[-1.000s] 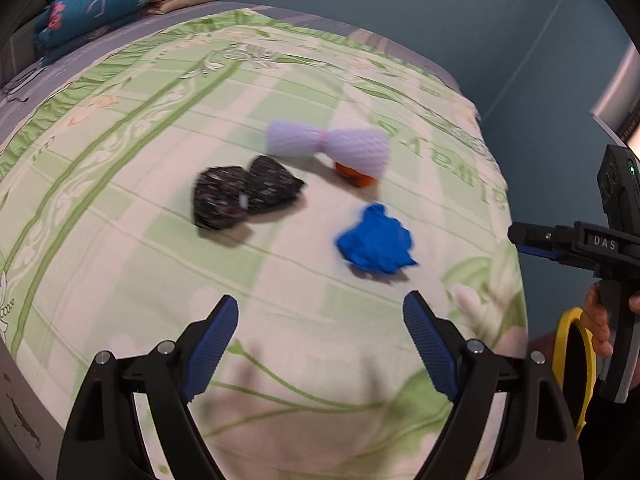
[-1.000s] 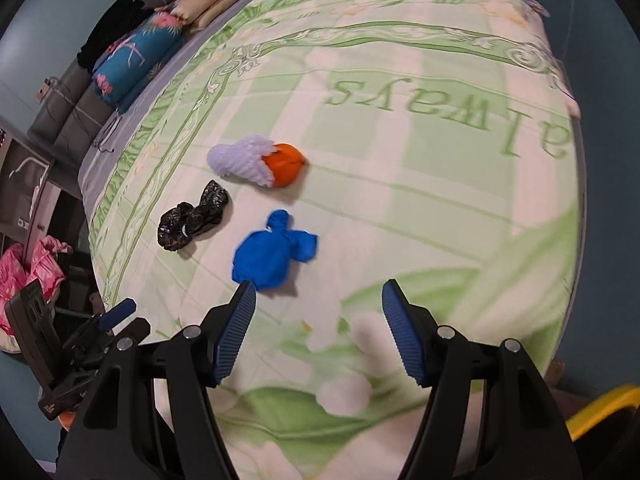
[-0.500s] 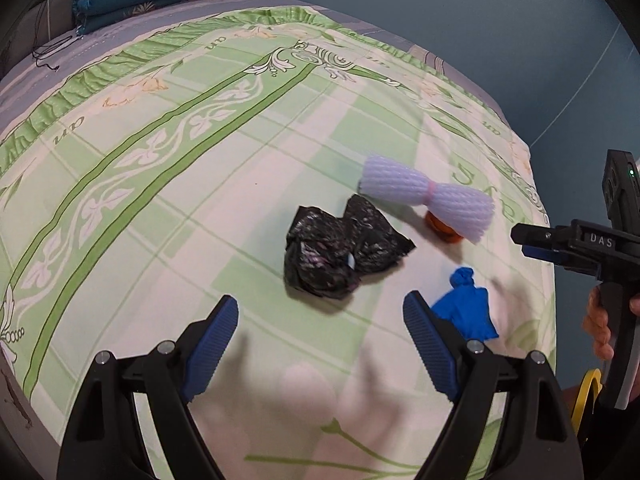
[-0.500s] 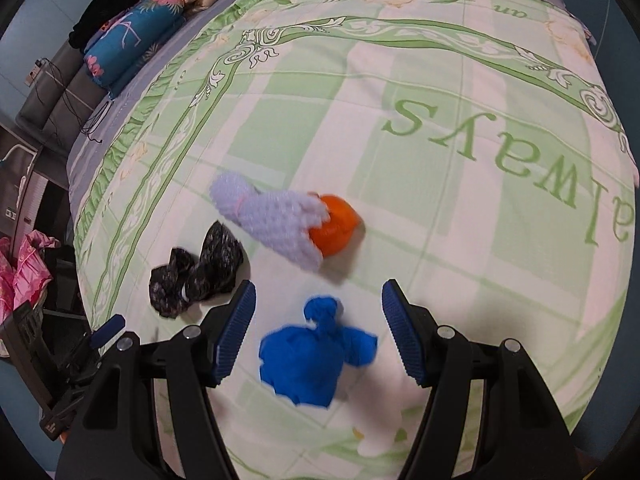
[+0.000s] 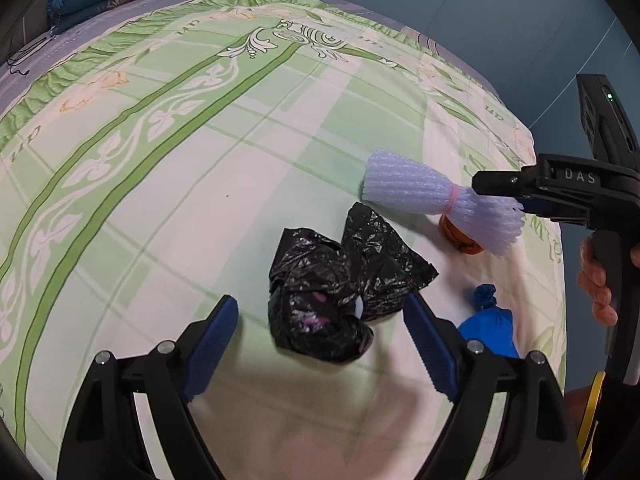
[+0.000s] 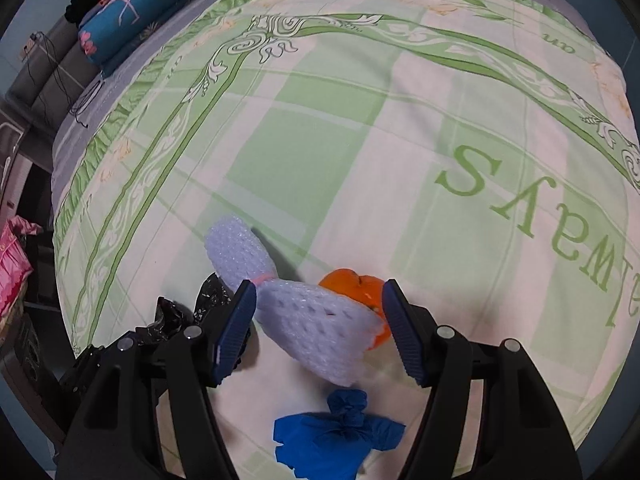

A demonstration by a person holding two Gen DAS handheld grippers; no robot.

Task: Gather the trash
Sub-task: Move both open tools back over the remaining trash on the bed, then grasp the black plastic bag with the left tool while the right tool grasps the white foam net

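Four bits of trash on the green-and-white bedspread (image 6: pixel 360 140), all bunched together: one crumpled black plastic bag (image 5: pixel 340 300), one white foam net sleeve (image 6: pixel 316 320) pinched with a pink band, one orange fruit (image 6: pixel 356 284) tucked right against that sleeve, and one knotted blue bag (image 6: pixel 340 436).

Left gripper (image 5: pixel 324 344) is spread wide and holding nothing. The black bag sits between its fingers but the pads aren't pressing on it. In its view the sleeve is off at about 2 o'clock from the bag and the blue bag at 4.

Right gripper (image 6: pixel 320 332) is also released. It's hovering with the sleeve and orange between its fingers, the blue bag at 6 o'clock.

Two folded pillows (image 6: pixel 132 8) sit way off at the far end.
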